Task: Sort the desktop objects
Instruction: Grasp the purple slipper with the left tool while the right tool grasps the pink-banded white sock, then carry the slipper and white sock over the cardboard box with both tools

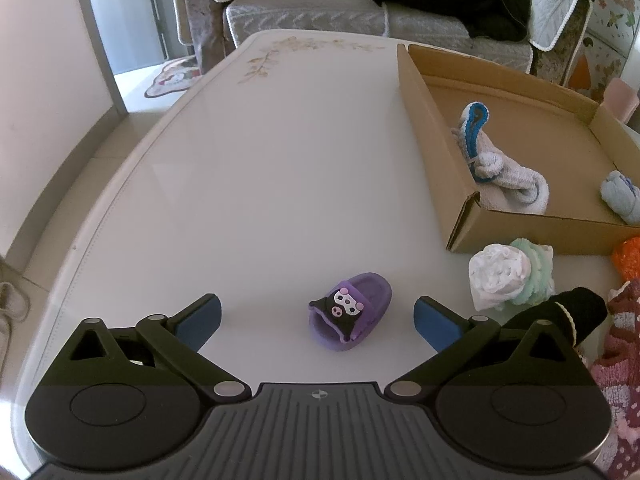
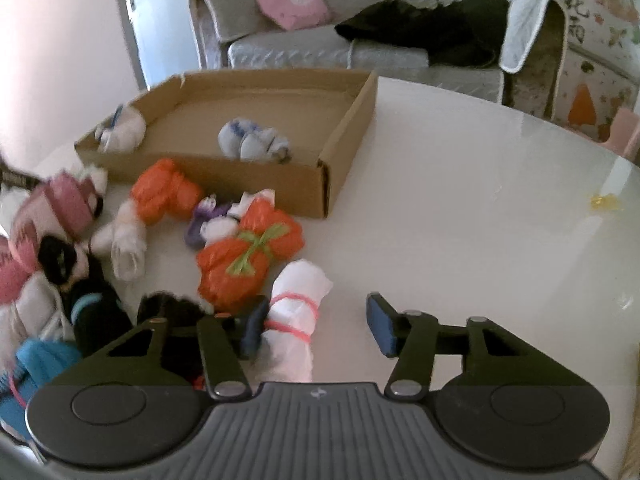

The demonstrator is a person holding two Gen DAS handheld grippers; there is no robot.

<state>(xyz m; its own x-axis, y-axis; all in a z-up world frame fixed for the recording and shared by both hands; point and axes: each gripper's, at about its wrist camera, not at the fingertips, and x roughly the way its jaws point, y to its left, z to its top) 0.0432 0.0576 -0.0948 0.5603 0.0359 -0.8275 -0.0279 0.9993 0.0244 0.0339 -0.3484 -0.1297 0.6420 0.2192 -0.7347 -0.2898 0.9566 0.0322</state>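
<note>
Maybe purple cartoon-face mini slipper (image 1: 350, 312), tbl (image 1: 260, 160).

Left wrist view: small purple rubber slipper with a cartoon face (image 1: 349, 311) on the white glossy table (image 1: 248, 184), between the spread fingers of the left gripper (image 1: 318, 323), touching neither. Right of it, white-and-mint rolled sock bundle (image 1: 510, 274), just before the shallow brown cardboard box (image 1: 424, 100). In the box: white-and-blue knotted sock (image 1: 498, 164) against the left wall, pale blue rolled sock (image 1: 622, 196) further right.

Right wrist view: white cloth roll tied with pink bands (image 2: 294, 320) between the fingers of the right gripper (image 2: 320, 330), against the left finger, apart from the right. Behind it, orange bundle with a green bow (image 2: 248, 256). Grey quilted sofa (image 2: 320, 52) beyond the table.
</note>
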